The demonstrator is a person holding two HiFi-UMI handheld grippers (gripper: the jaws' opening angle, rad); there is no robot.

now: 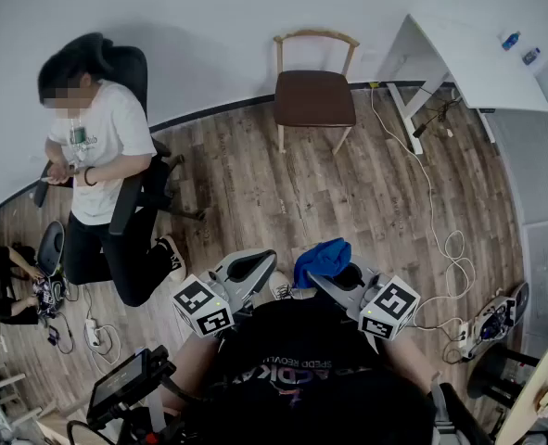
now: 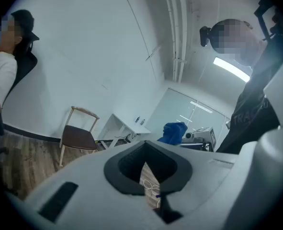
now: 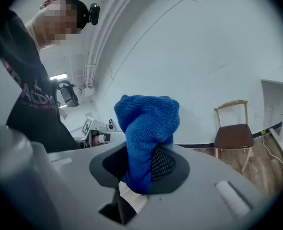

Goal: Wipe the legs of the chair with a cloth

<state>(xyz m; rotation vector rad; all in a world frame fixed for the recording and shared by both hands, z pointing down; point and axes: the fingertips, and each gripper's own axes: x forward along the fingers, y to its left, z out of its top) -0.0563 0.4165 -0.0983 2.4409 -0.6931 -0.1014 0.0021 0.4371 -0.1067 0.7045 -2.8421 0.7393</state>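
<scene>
Head view is showing both grippers held low, close to the person's chest, above the wood floor (image 1: pixel 255 193). The right gripper (image 1: pixel 334 272) is clamping a blue cloth (image 1: pixel 322 258), and in the right gripper view the cloth (image 3: pixel 148 123) is bunching up above the closed jaws. The left gripper (image 1: pixel 250 269) is holding nothing, with its jaws together. The chair (image 1: pixel 314 95) is standing well apart from both grippers, against the wall, with its pale legs on the floor. A white table (image 1: pixel 468 58) is standing to its right. Another person (image 1: pixel 93 146) is sitting to its left.
</scene>
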